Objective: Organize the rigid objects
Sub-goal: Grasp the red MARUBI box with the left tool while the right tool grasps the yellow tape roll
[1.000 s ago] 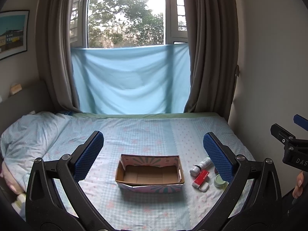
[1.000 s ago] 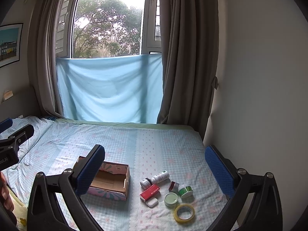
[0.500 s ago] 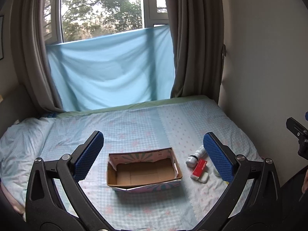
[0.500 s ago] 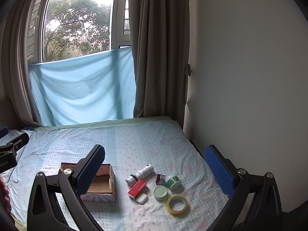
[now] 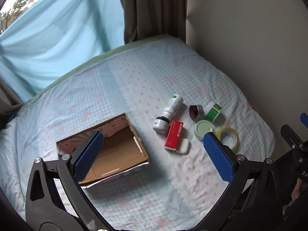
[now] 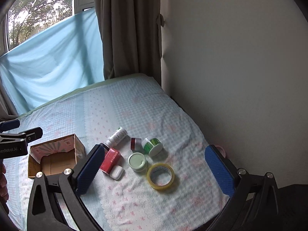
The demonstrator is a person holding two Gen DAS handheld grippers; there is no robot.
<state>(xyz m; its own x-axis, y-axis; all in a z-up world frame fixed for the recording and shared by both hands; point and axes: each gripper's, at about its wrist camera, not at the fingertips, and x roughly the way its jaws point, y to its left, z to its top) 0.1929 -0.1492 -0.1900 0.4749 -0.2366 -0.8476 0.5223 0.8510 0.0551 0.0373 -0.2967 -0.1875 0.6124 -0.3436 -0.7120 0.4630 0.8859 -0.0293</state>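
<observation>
1. Both grippers have tipped downward since half a second ago, so the bed fills more of each view and the window has slid to the upper left.
2. Lying together on the right part of the bed [image 5: 134, 80] are a white bottle [image 5: 170, 113] on its side, a red box [image 5: 174, 135] just beside its cap, and a small white case [image 5: 183, 148] touching the box's near end.
3. Further right sit a red-lined jar [image 5: 195, 111], a green-patterned jar [image 5: 213, 111] tilted next to it, a pale green lid [image 5: 204, 129], and a yellow tape roll [image 5: 229, 137].
4. An open cardboard box [image 5: 119, 150] with a patterned outside stands left of the group, apart from it, with nothing visible inside.
5. Left gripper [image 5: 154, 157] hangs above the bed with jaws spread wide, holding nothing.
6. Right gripper [image 6: 154, 170] is likewise wide apart and holds nothing, above the tape roll [image 6: 160, 176] and lid.
7. Behind hang a blue cloth [image 6: 52, 57] and a brown curtain [image 6: 130, 28], beside a plain wall [image 6: 231, 57].
</observation>
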